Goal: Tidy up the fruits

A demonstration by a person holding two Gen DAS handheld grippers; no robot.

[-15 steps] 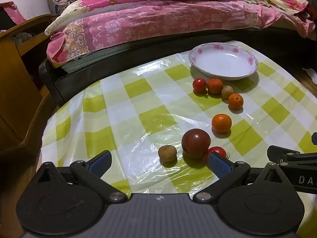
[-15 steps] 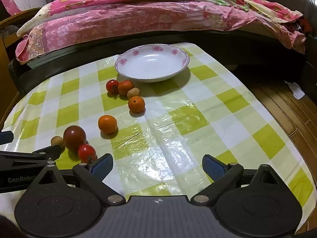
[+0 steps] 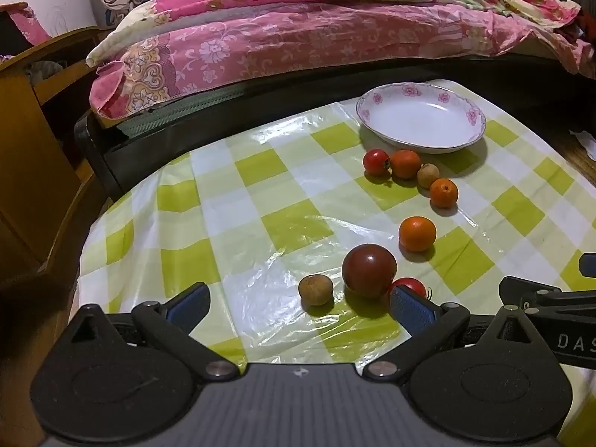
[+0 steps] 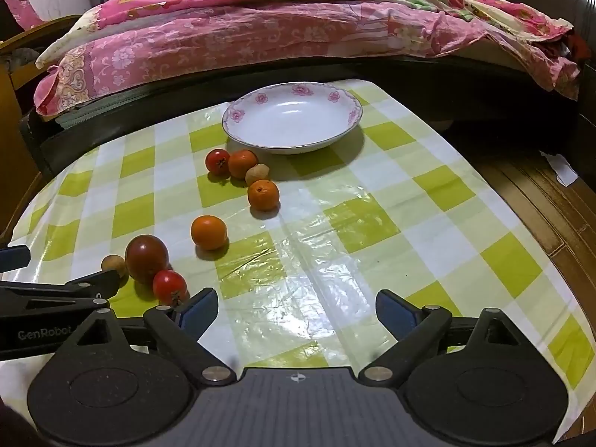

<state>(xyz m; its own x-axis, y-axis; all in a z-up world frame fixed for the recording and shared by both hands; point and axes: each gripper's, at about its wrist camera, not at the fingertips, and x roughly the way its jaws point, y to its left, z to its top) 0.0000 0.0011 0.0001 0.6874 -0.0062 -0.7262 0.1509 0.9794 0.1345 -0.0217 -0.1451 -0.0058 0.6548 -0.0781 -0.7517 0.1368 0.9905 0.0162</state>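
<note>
Several fruits lie on the checked tablecloth in front of a white flowered dish (image 3: 421, 145) (image 4: 294, 145), which holds nothing. Nearest me are a dark red tomato (image 3: 368, 270) (image 4: 146, 259), a small brown fruit (image 3: 315, 289) (image 4: 113, 262) and a small red tomato (image 3: 409, 285) (image 4: 169, 286). An orange (image 3: 417, 233) (image 4: 208, 232) sits further back. By the dish are a red tomato (image 3: 376, 162), two more oranges (image 3: 405, 164) (image 3: 443, 192) and a second brown fruit (image 3: 427, 175). My left gripper (image 3: 298, 307) is open just short of the near fruits. My right gripper (image 4: 296, 309) is open over bare cloth.
A bed with a pink flowered quilt (image 3: 298, 37) runs along the table's far side. Wooden furniture (image 3: 29, 149) stands at the left. The table edge drops to a wooden floor (image 4: 540, 193) on the right. The right half of the cloth (image 4: 409, 223) has no fruit.
</note>
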